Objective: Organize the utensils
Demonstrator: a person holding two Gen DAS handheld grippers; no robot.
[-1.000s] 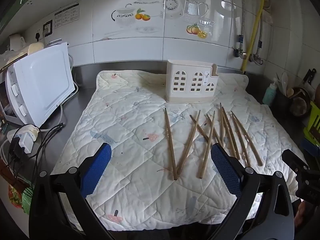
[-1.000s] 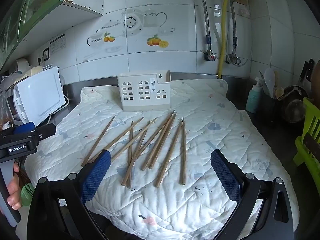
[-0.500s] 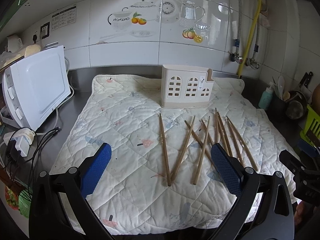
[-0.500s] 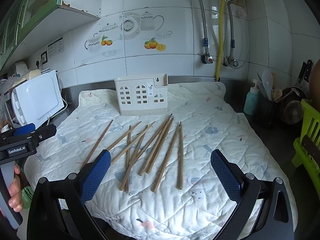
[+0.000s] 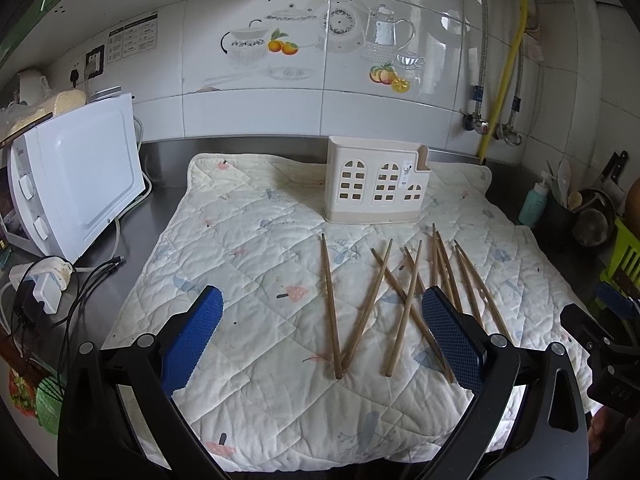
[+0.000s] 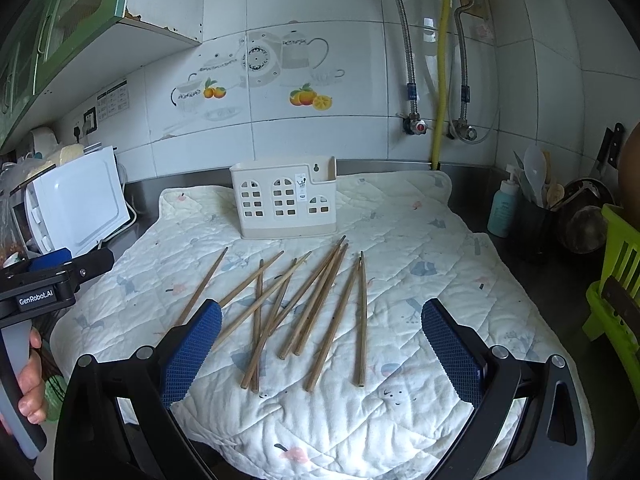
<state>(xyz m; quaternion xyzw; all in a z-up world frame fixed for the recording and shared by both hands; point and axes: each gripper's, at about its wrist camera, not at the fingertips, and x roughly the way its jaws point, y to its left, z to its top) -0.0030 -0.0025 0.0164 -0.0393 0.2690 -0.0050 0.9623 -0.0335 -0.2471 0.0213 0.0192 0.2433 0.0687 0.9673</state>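
Several wooden chopsticks (image 5: 400, 292) lie scattered on a quilted white mat (image 5: 260, 248), also in the right wrist view (image 6: 304, 308). A cream utensil holder (image 5: 376, 186) with window cut-outs stands upright at the back of the mat; it also shows in the right wrist view (image 6: 286, 202). My left gripper (image 5: 320, 338) is open and empty, held above the mat's near edge, just before the leftmost chopsticks. My right gripper (image 6: 320, 346) is open and empty above the near ends of the chopsticks.
A white microwave (image 5: 76, 184) and a power strip with cables (image 5: 44, 280) are on the left. A teal bottle (image 6: 502, 210), a utensil pot (image 6: 536, 216) and a green rack (image 6: 616, 280) are on the right counter. The tiled wall with pipes (image 6: 440, 80) is behind.
Both grippers have drawn back and risen slightly, so the mat and chopsticks sit a little farther and lower in view. Both stay open. Nothing on the mat has moved.
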